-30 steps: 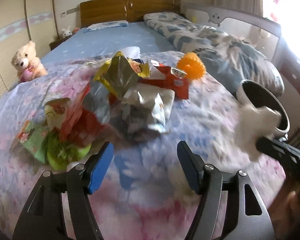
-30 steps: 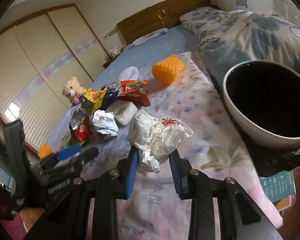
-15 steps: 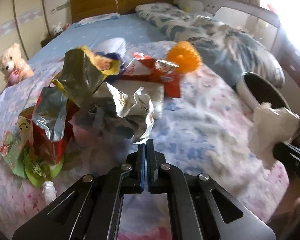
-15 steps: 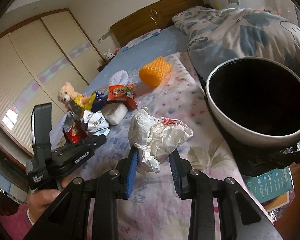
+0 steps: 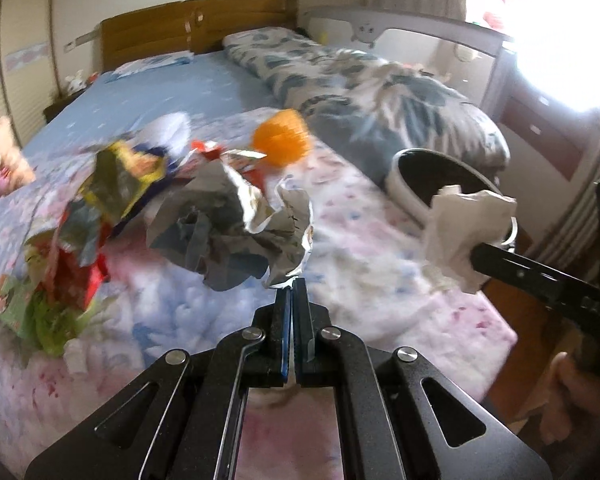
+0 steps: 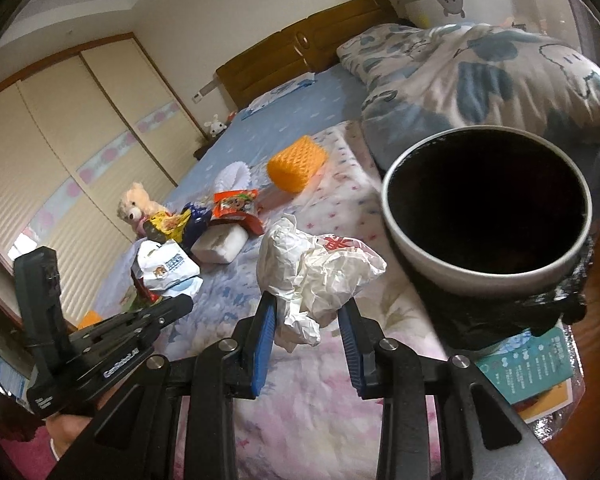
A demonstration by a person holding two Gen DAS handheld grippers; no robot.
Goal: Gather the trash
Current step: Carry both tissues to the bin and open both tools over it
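Two handheld tongs work over a bed (image 5: 340, 248) covered with a pink and blue floral spread.

The left tongs (image 5: 291, 294) are pinched almost fully together on the edge of a crumpled silver-lined snack bag (image 5: 236, 224), which hangs lifted just ahead of their tips. In the right wrist view this bag shows its white printed side, beyond the left tongs' tip.

The right tongs (image 6: 310, 320) are narrowed around a crumpled white paper wrapper (image 6: 316, 276) with red print, gripped between the blue pads (image 6: 265, 340). In the left wrist view the wrapper sits at the right, in front of the bin's rim.

A round white trash bin (image 6: 396, 220) with a black liner stands just ahead and to the right of the right tongs, at the bed's edge, its dark opening facing up. The wrapper is close to the rim, but not over the opening.

Ahead and left of the left tongs lies a heap of more wrappers: a yellow and dark snack bag (image 5: 120, 176), a red packet (image 5: 76, 276) and green packaging (image 5: 40, 316). Beyond the lifted bag sits an orange mesh ball (image 5: 282, 142). A teddy bear (image 5: 0, 156) sits far left, by the wardrobe. A rolled blue and white quilt (image 5: 380, 100) lies along the bed's right side.
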